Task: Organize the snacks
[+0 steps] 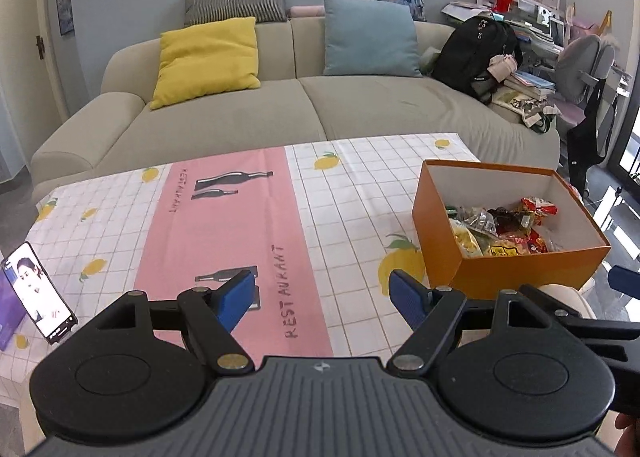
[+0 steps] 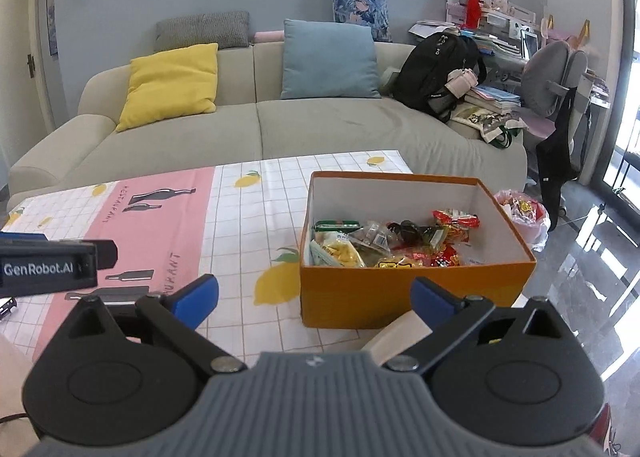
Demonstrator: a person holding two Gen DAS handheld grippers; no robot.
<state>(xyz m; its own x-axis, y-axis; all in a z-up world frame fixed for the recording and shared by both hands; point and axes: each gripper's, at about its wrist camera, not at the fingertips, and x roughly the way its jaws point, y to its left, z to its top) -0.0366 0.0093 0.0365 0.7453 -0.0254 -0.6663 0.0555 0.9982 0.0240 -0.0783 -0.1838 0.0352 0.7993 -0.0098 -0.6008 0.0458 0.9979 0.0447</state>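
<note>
An orange box [image 1: 520, 269] [image 2: 400, 293] with white inner walls stands on the right part of the table and holds several snack packets [image 1: 500, 229] [image 2: 392, 245]. My left gripper [image 1: 322, 297] is open and empty, above the pink stripe of the tablecloth, left of the box. My right gripper [image 2: 316, 297] is open and empty, just in front of the box's near wall. The left gripper's body [image 2: 52, 265] shows at the left edge of the right wrist view.
A lemon-print tablecloth [image 1: 348, 201] [image 2: 248, 225] covers the table. A phone [image 1: 38, 293] leans at the table's left edge. A beige sofa [image 1: 280, 109] with cushions stands behind. A bag of snacks [image 2: 524, 217] sits on the floor at right.
</note>
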